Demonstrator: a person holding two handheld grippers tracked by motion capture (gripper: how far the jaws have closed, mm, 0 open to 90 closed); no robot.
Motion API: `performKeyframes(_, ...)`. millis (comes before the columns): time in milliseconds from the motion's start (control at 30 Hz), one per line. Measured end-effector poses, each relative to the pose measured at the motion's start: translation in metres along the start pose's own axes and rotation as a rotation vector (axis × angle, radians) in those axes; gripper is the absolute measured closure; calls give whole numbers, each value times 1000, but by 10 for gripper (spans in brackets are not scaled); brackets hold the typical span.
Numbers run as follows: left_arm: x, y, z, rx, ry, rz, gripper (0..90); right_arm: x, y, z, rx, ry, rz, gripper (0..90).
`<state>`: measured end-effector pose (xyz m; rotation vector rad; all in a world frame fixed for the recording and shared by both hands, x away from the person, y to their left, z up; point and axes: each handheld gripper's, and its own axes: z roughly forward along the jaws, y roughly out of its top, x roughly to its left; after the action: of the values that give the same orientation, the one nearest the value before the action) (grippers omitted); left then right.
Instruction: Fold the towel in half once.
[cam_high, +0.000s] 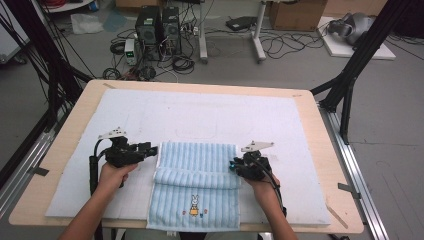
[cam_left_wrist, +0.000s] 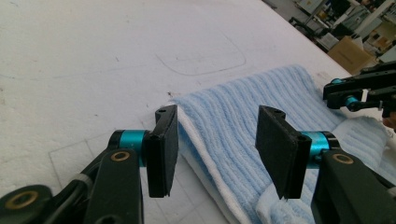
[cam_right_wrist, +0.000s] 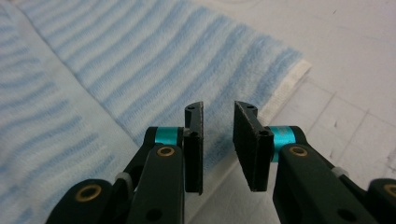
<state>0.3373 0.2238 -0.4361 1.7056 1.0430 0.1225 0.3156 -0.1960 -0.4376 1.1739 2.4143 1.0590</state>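
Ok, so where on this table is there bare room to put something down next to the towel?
The far half of the white mat, beyond the striped towel, is bare. Narrower strips lie outside the left gripper and beyond the right gripper, toward the mat's side edges. It is crowded at the near middle, where the towel and both hands sit.
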Motion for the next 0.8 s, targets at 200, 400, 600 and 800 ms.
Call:
performKeyframes(200, 2, -6, 4, 48, 26, 11, 557, 7, -4, -6, 33, -17, -66, 701)
performKeyframes(400, 0, -3, 15, 46, 19, 17, 605, -8, 2, -11, -90, -60, 29, 642)
performKeyframes(600, -3, -7, 32, 118, 59, 33, 710, -15, 0, 3, -34, -37, 57, 753)
performKeyframes(800, -3, 0, 34, 97, 87, 39, 875, -13, 3, 3, -62, -55, 18, 874)
